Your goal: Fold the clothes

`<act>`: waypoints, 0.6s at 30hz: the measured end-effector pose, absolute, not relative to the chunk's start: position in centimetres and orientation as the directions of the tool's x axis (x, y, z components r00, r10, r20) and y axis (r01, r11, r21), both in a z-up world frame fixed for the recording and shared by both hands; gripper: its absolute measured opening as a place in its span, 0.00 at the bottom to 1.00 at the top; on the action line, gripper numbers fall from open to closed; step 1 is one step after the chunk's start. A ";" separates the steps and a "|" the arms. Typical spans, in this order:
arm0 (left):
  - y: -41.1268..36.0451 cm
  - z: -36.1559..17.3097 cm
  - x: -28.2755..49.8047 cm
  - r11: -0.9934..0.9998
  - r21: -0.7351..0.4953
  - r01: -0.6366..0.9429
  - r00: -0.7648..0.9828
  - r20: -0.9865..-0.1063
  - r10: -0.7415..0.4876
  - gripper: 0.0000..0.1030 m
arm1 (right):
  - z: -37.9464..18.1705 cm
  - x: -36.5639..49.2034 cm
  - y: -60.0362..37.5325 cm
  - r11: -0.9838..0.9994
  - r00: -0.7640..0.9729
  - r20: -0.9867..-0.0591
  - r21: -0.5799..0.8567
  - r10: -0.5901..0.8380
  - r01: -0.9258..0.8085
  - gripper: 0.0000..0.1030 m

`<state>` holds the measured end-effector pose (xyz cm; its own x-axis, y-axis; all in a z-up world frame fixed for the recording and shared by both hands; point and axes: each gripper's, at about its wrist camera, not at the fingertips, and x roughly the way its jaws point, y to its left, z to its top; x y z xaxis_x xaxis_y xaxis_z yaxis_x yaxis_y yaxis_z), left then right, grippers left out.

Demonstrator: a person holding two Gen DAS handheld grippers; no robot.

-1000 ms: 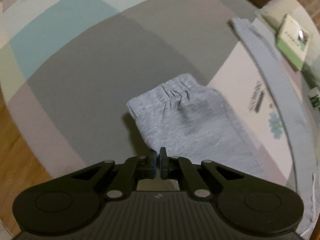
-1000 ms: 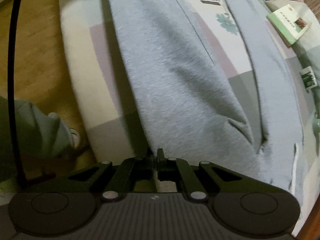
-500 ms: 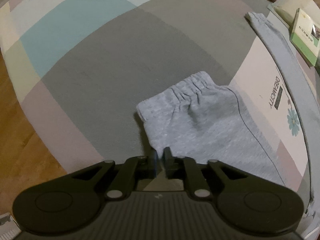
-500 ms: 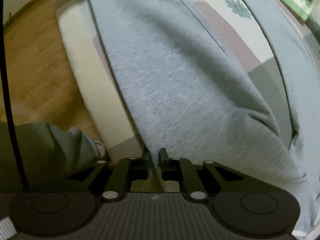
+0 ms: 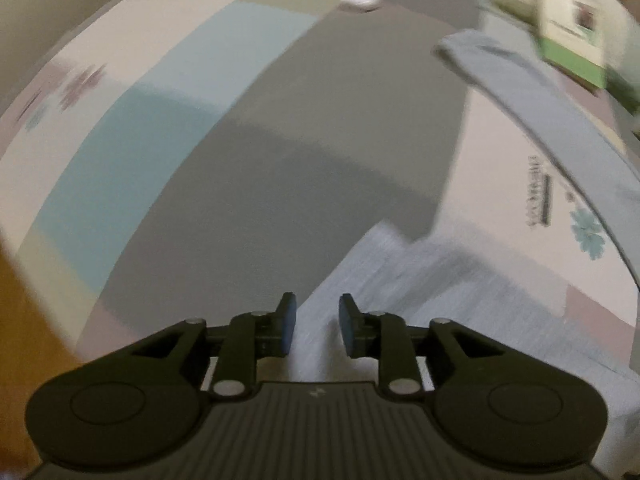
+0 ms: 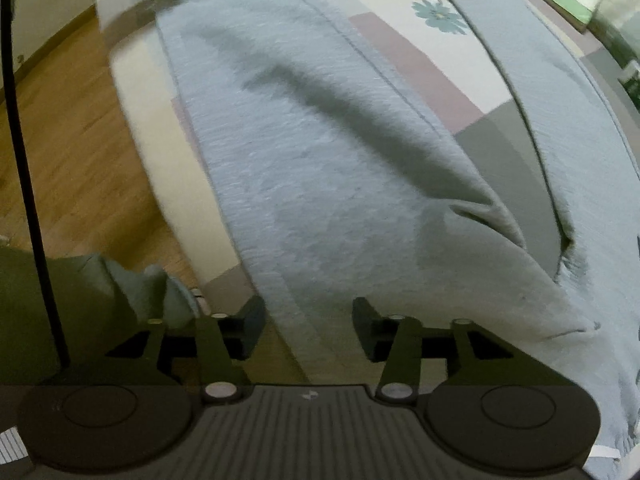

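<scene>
Our left gripper (image 5: 313, 320) just parting over the grey sweatpants (image 5: 460, 300), our right gripper (image 6: 308, 322) spreading wider, nothing pinched, patchwork mat (image 5: 312, 152), wooden floor (image 6: 72, 152) past its edge, green book (image 5: 568, 44) near the far corner.

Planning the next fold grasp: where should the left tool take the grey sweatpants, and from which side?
Hedged: grip the near leg of the grey sweatpants at its cuffed end, on the outer edge. Come from above on the grey mat panel side; the cloth lies flat and that edge is free. The left tool is open, jaws just opening, nothing pinched.
</scene>
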<state>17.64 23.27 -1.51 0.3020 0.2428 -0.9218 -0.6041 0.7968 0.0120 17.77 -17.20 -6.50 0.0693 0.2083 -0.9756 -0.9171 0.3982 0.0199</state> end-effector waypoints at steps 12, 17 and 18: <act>24.0 -6.2 22.7 0.928 0.072 -0.365 0.344 -0.916 0.206 0.45 | -6.3 22.2 -18.2 0.539 0.043 -0.977 0.078 0.207 -0.839 0.81; 22.8 -6.9 22.3 0.961 0.049 -0.271 0.338 -0.930 0.142 0.45 | -6.1 23.3 -17.8 0.596 0.062 -0.975 0.080 0.215 -0.799 0.81; 22.6 -6.9 22.3 0.965 0.053 -0.255 0.337 -0.931 0.140 0.42 | -6.0 23.5 -17.6 0.603 0.066 -0.974 0.081 0.217 -0.793 0.81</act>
<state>22.31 22.61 -6.94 0.3374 0.1401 -0.9309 -0.2551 0.9655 0.0529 23.53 -17.61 -6.04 0.0657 0.2170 -0.9740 -0.7934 0.6033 0.0809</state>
